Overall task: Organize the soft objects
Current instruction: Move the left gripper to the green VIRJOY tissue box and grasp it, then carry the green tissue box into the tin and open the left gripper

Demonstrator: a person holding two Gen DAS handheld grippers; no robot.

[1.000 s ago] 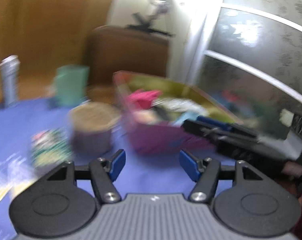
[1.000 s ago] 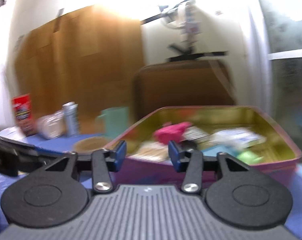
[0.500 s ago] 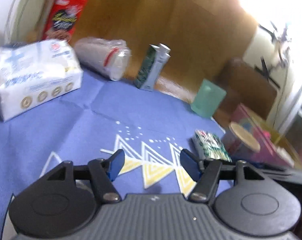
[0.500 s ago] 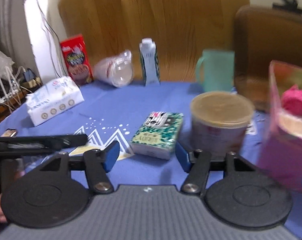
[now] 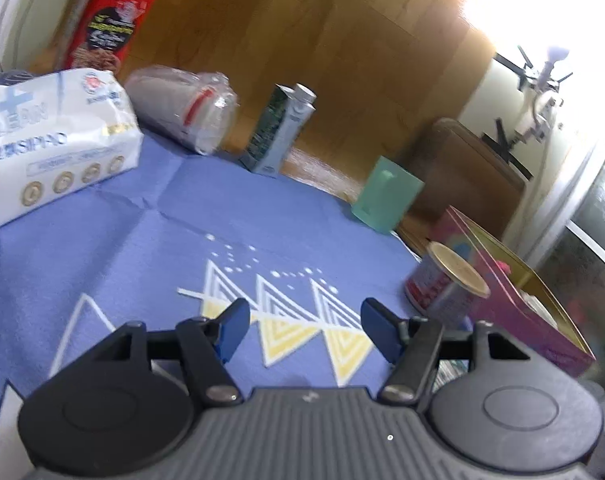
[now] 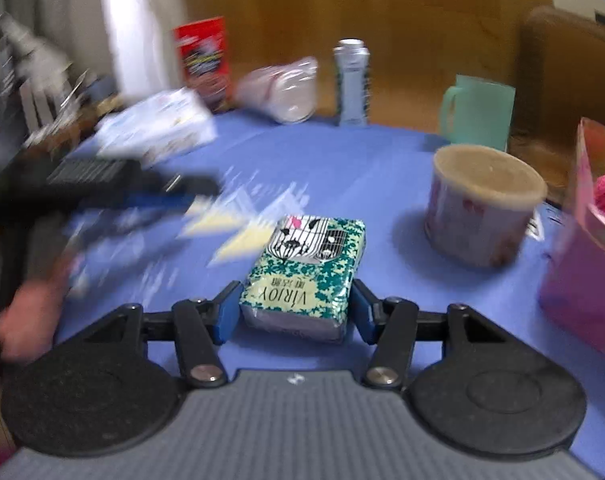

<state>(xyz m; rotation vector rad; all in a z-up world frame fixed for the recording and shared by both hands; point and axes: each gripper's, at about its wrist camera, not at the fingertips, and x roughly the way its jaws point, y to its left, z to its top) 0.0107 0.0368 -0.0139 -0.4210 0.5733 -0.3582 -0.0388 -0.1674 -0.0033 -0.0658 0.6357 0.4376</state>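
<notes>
Blue cloth (image 5: 150, 240) with white and yellow triangles covers the table; a wood-panelled wall stands behind. Right wrist view: right gripper (image 6: 294, 310) low over the cloth, jaws closing, the green patterned tissue pack (image 6: 302, 276) lying flat between them with a narrow gap at each blue pad, so not yet pressed. Just right of the pack, apart from it, stands a round tub with a tan lid (image 6: 482, 208); at the far right edge, part of the pink tin (image 6: 582, 272) with something pink inside. This view alone shows the mint mug's handle (image 6: 478, 108) and, blurred at the left, the left gripper (image 6: 142, 192) seen from the side, with a hand behind it. Left wrist view: left gripper (image 5: 302, 330) jaws apart, nothing between them, only patterned cloth beneath. The tissue pack cannot be made out here. Clearer here than in the other view: white tissue package (image 5: 50, 144), red box (image 5: 110, 24), clear bag lying on its side (image 5: 182, 112), carton (image 5: 278, 132).
</notes>
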